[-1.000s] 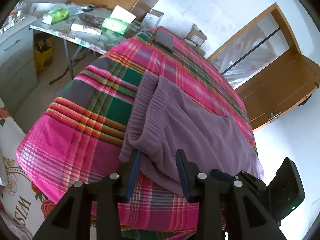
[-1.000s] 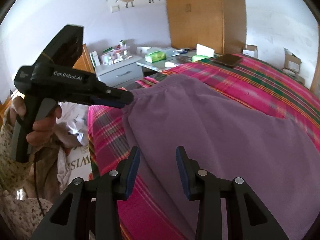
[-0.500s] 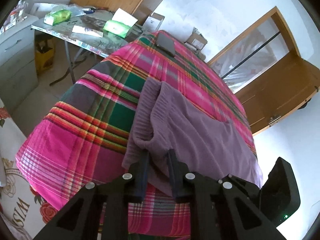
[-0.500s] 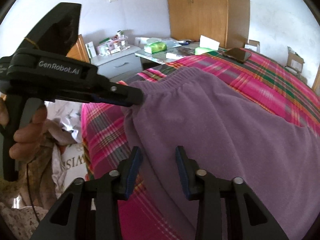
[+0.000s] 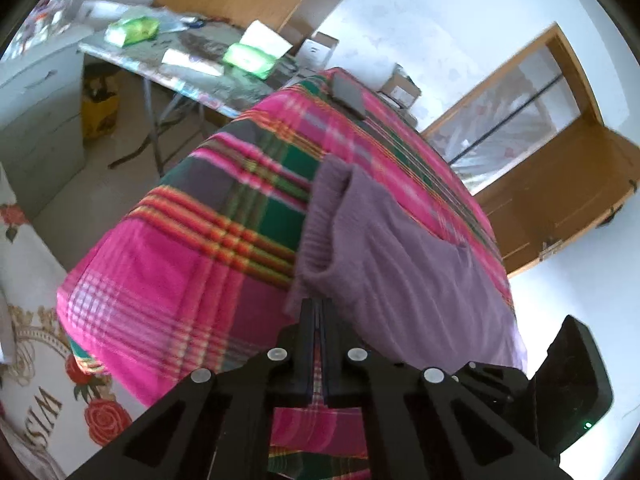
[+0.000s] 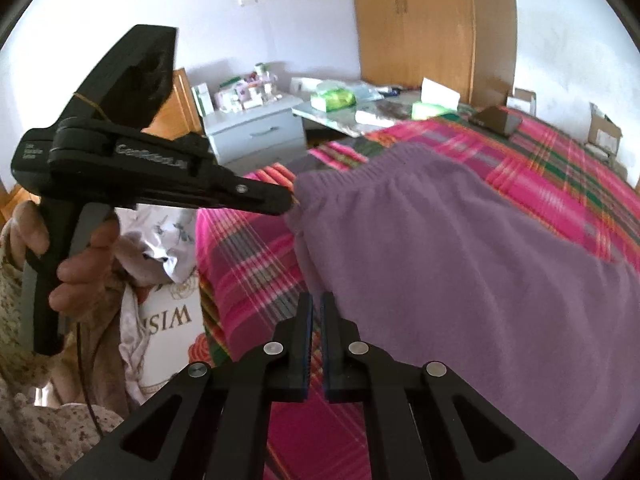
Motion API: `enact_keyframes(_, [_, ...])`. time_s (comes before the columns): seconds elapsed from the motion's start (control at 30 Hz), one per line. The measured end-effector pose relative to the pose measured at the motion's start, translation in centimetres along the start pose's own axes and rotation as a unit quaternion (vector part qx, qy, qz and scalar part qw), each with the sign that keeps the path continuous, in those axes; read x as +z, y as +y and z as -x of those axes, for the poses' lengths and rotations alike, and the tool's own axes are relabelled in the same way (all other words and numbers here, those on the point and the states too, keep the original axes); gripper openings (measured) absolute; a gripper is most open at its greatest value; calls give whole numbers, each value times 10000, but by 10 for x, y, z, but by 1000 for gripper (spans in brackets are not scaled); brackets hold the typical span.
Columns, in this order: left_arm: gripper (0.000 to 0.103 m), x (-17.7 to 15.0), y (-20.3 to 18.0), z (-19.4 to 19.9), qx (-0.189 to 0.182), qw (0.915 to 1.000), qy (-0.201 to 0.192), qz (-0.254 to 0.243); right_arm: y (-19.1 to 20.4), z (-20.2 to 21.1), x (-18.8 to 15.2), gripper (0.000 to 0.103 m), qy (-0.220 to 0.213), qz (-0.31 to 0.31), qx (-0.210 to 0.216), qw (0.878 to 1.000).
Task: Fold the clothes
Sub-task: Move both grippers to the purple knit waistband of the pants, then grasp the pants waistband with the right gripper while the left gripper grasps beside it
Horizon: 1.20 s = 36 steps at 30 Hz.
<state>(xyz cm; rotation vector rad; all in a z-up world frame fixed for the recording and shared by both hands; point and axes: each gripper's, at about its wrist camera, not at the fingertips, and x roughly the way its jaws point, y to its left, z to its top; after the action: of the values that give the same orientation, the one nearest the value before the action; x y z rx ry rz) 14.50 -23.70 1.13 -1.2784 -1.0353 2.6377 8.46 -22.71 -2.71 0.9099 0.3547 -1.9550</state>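
- Upper left of the left wrist view: a cluttered folding table (image 5: 208, 76); a dark phone (image 5: 349, 94) lies on the plaid blanket (image 5: 180, 264).
- Left gripper (image 5: 317, 307) is clenched on the purple garment (image 5: 400, 264), frame centre.
- Right gripper (image 6: 316, 312) is pinched on the garment's near edge; a hand (image 6: 80, 264) grips the left handle.

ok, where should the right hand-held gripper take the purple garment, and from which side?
Take the purple garment by its near long edge, below the ribbed waistband corner that the left hand-held gripper is shut on. Come in low from the bed's near side, one finger under. It lies flat on the plaid blanket, with that edge free and closest.
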Motion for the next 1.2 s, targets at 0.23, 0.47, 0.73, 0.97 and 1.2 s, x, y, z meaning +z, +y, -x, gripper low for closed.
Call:
enact_keyframes(0.23, [20,3,11,1,-200,9994,86,250,4,16,12,20,-423,133,-149,9989])
enact_keyframes(0.47, [34,8,6,-2,-414,9983,149,392,3,-5,15,23,-139,154,-328,9992])
enact_keyframes(0.73, [36,18,0,-13,-367,9981,271,409,0,-14,15,21,-42,43,-334,9994])
enact_keyframes(0.97, [11,16,-1,-4,-203,9995,59,238,0,-15,16,3,31,-19,-339,9994])
enact_keyframes(1.2, [9,12,2,3,-242,9996,-19,172,8,-3,17,3,-70,64,-223,9997])
